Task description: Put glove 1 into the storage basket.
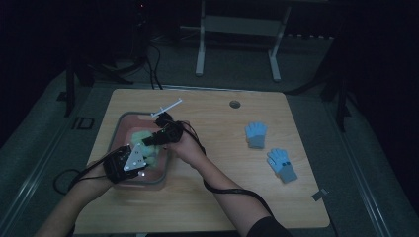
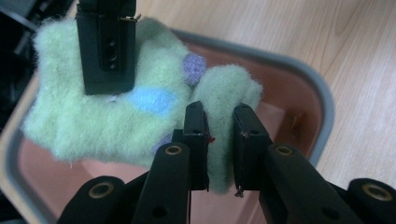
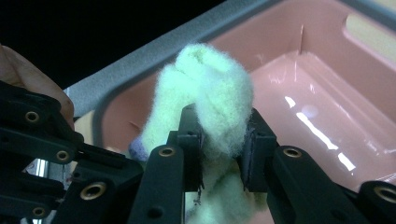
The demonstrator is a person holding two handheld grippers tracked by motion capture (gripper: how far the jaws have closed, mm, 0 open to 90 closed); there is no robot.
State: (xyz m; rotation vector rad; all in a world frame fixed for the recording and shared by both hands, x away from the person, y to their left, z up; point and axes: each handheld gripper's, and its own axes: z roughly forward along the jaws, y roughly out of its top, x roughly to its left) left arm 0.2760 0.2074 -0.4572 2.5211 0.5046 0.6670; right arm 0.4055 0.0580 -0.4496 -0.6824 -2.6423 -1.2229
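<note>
You hold a fuzzy, pale green fleece glove [image 2: 116, 116], its nap loose and fibrous, with smooth felt-like blue and purple patches. Under it sits a pink plastic tub [image 3: 327, 93], glossy inside with bright glints, rimmed in matt grey. Your left gripper [image 2: 219, 135] and right gripper [image 3: 223, 140] look like matt black plastic with brass-coloured rivets. The table [image 1: 222, 197] is pale wood-grain, smooth. Two blue knitted gloves [image 1: 269, 148] look soft and matt.

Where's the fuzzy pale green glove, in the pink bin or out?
Held over the pink plastic bin, lifted off its floor: left gripper and right gripper both pinch the fuzzy pale green glove.
</note>
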